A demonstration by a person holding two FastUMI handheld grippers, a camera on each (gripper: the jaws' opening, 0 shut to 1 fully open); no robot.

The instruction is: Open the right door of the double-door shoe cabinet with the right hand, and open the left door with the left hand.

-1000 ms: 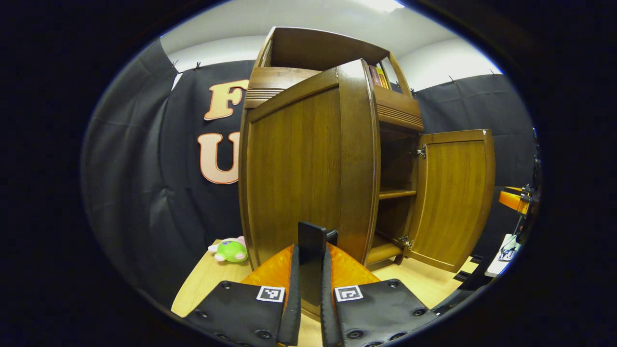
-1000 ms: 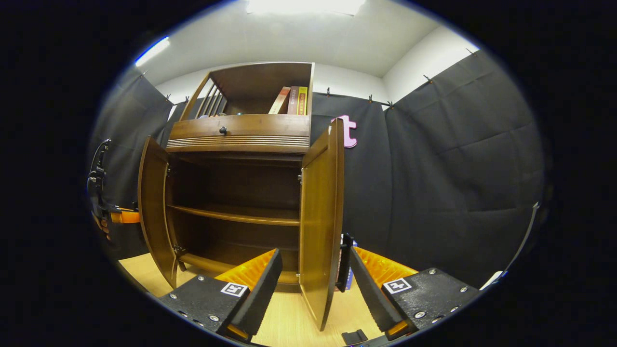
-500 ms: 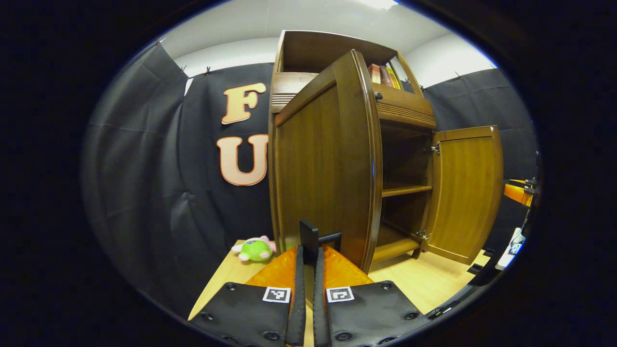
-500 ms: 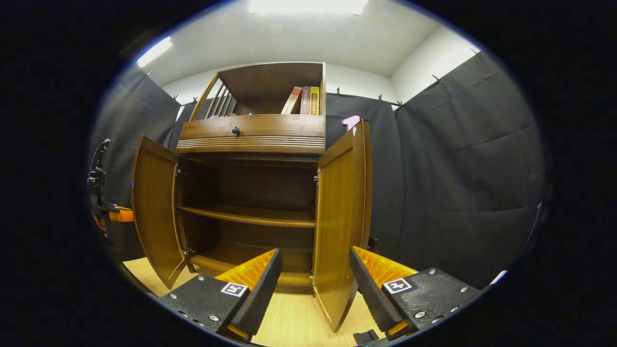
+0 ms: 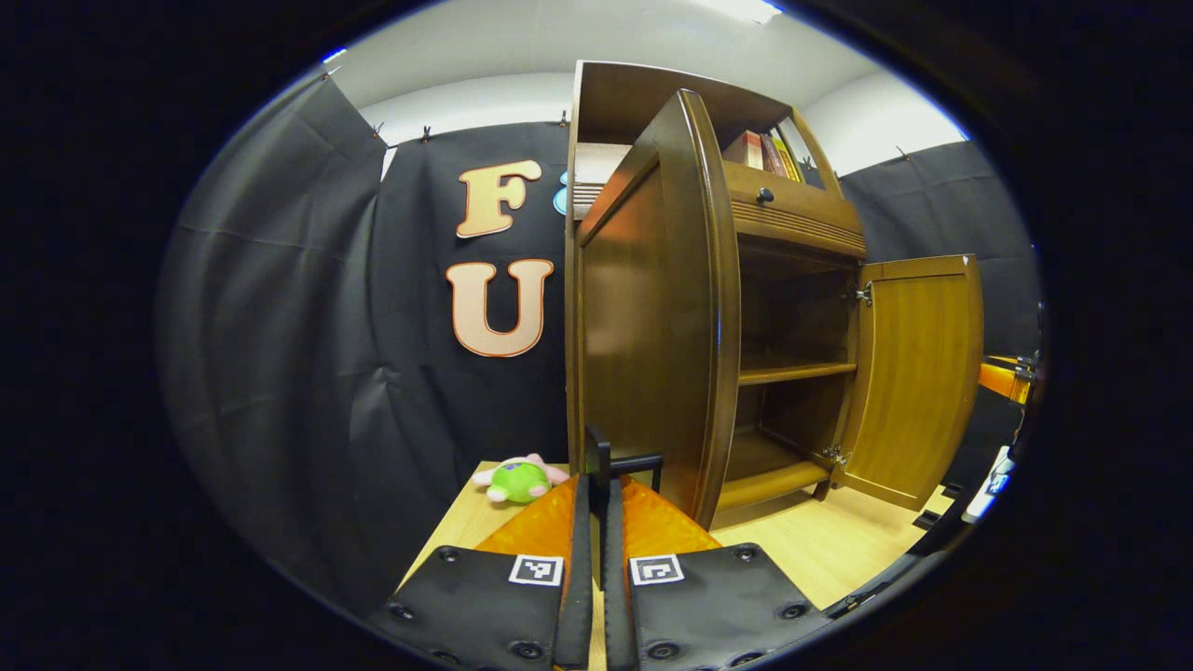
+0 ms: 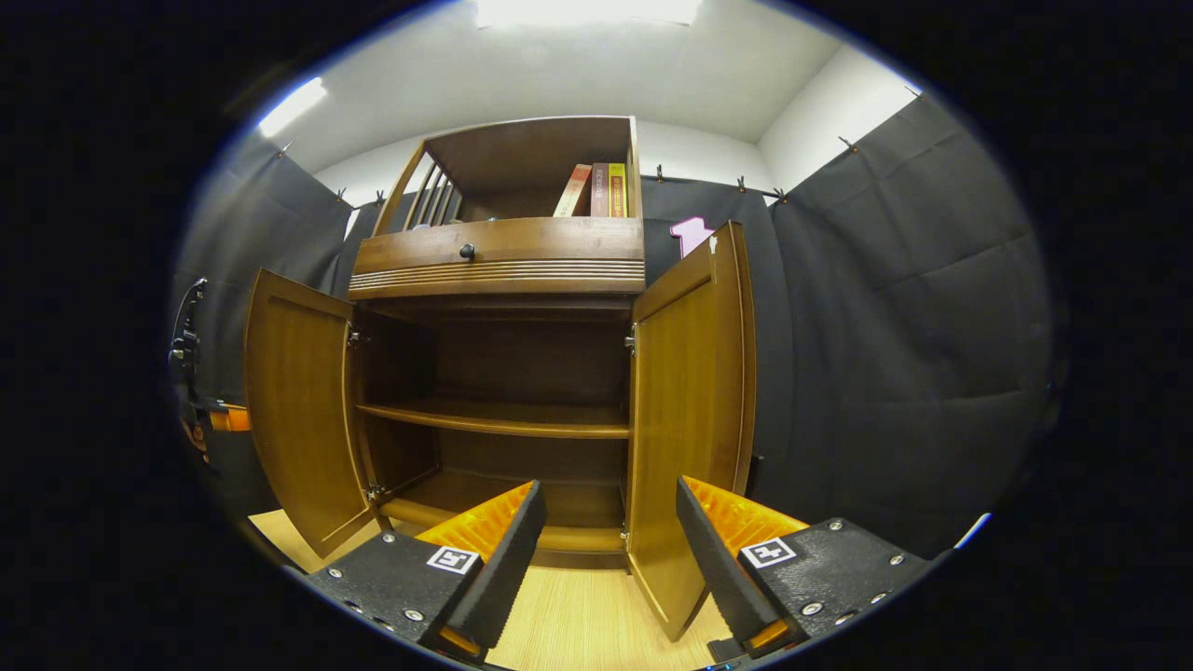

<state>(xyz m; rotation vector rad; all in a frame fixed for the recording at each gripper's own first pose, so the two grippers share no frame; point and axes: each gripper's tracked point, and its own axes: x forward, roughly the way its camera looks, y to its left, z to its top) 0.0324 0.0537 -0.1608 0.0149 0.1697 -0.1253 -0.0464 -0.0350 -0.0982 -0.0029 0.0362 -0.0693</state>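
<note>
In the left gripper view, the left gripper (image 5: 596, 494), low centre, pinches the dark handle (image 5: 626, 463) of the left door (image 5: 652, 308), which rises edge-on directly ahead. In the right gripper view, the right gripper (image 6: 610, 527) stands spread; the right door (image 6: 690, 410) hangs open just above, centre-right.

Brown wooden shoe cabinet (image 6: 499, 270) — left door (image 6: 298, 410) and right door (image 6: 694, 419) both swung wide, shelves between them bare.
</note>
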